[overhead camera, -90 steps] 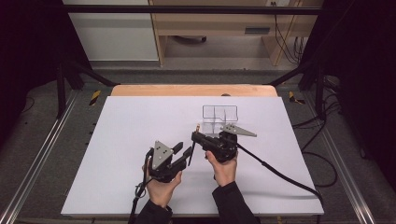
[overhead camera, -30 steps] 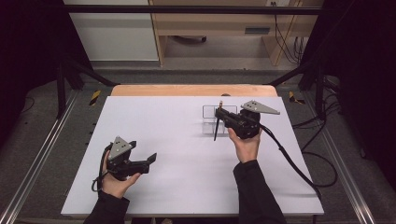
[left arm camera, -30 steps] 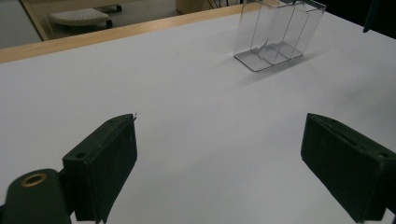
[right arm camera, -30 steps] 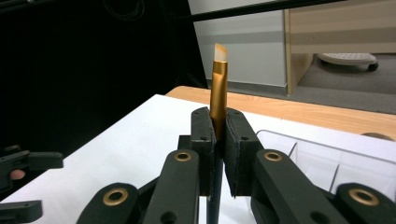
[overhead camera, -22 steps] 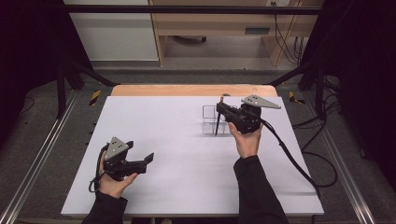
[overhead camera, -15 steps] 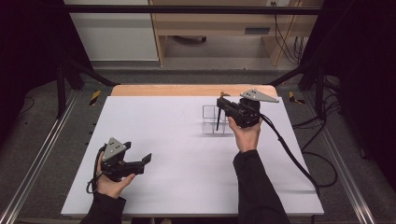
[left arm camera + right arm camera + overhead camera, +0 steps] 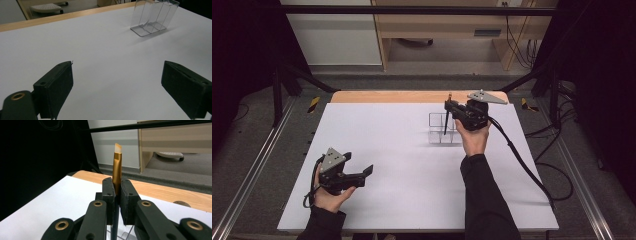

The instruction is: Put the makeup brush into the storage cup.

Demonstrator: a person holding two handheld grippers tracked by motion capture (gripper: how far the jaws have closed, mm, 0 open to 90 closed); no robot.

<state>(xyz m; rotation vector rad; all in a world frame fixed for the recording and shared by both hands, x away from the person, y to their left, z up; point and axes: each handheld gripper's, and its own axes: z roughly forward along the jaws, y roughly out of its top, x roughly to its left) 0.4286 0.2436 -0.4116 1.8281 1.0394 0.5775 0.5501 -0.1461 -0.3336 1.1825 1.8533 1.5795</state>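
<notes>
Right gripper (image 7: 447,107): clenched on slim gold-ferruled black-handled brush (image 7: 116,170), upright over clear plastic compartmented box (image 7: 444,128) near white table's (image 7: 402,150) far edge. Left gripper (image 7: 117,87): released, over bare near-left surface.

white counter (image 7: 377,150) with a bare wood strip (image 7: 387,96) along its far edge. grey carpet floor (image 7: 422,80) all round. metal rails (image 7: 249,175) run along both sides, yellow-black tape marks (image 7: 313,104) near the far corners. black frame bar (image 7: 422,10) overhead, dark drapes left and right. behind: white wall panel (image 7: 332,35), light wood desk (image 7: 447,27), cables (image 7: 557,150) on the floor at right.
</notes>
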